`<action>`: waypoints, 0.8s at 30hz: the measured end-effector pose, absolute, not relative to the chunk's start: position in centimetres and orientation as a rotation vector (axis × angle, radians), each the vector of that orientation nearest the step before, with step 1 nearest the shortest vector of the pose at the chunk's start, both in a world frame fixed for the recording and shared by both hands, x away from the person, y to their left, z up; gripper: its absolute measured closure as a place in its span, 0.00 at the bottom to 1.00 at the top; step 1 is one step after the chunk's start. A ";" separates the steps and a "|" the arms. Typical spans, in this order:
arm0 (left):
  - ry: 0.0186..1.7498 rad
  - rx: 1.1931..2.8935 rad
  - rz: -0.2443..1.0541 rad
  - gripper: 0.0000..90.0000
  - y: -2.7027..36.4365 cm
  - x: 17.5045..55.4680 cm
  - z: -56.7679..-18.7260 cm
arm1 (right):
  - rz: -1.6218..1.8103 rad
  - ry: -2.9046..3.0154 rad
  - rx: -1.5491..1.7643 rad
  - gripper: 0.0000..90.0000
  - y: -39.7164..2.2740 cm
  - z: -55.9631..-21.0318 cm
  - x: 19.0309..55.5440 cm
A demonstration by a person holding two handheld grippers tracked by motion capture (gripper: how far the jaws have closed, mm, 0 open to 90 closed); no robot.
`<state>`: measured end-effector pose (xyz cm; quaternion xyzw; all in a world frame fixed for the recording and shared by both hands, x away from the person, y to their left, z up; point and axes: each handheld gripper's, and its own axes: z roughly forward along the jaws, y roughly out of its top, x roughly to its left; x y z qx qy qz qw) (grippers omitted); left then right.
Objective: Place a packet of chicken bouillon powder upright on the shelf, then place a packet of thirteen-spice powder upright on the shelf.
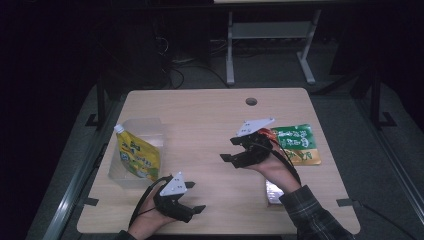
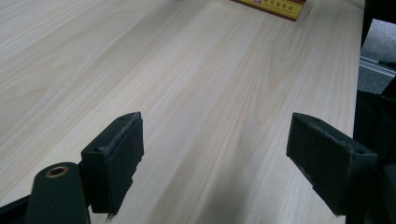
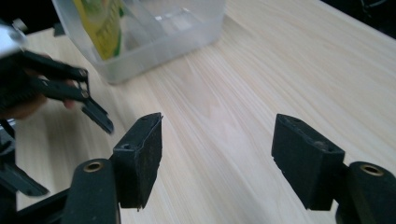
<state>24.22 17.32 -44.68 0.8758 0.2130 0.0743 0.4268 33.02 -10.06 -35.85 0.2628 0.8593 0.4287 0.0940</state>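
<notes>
Over the pale wooden counter (image 1: 210, 120), both the left hand-held gripper (image 1: 192, 196) at 7 o'clock and right hand-held gripper (image 1: 231, 149) at centre gape wide, empty, touching nothing.

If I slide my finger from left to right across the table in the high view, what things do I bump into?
Clear plastic container with the yellow spouted pouch inside → left claw → right claw → green snack packet.

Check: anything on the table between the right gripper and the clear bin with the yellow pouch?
Nothing: only bare wood lies between the right gripper and the clear bin holding the yellow pouch. The high view shows it.
</notes>
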 end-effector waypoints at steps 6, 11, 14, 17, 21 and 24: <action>0.524 2.199 0.194 0.20 17.3 24.2 -44.6 | 1.246 2.550 0.814 0.35 -11.7 -37.5 32.2; 0.526 2.195 0.190 0.20 17.3 24.1 -44.6 | 1.234 2.545 0.864 0.35 -13.5 -38.6 31.6; 0.531 2.187 0.183 0.20 17.3 24.1 -44.6 | 1.233 2.532 0.899 0.35 -14.7 -39.1 31.1; 0.527 2.184 0.183 0.20 17.3 24.2 -44.6 | 1.246 2.489 0.946 0.40 -16.3 -39.5 30.6; 0.518 2.193 0.192 0.20 17.3 24.3 -44.6 | 1.233 2.429 1.017 0.58 -18.6 -39.9 30.0; 0.526 2.192 0.182 0.20 17.2 24.3 -44.6 | 1.189 2.387 1.076 0.70 -20.1 -40.3 29.6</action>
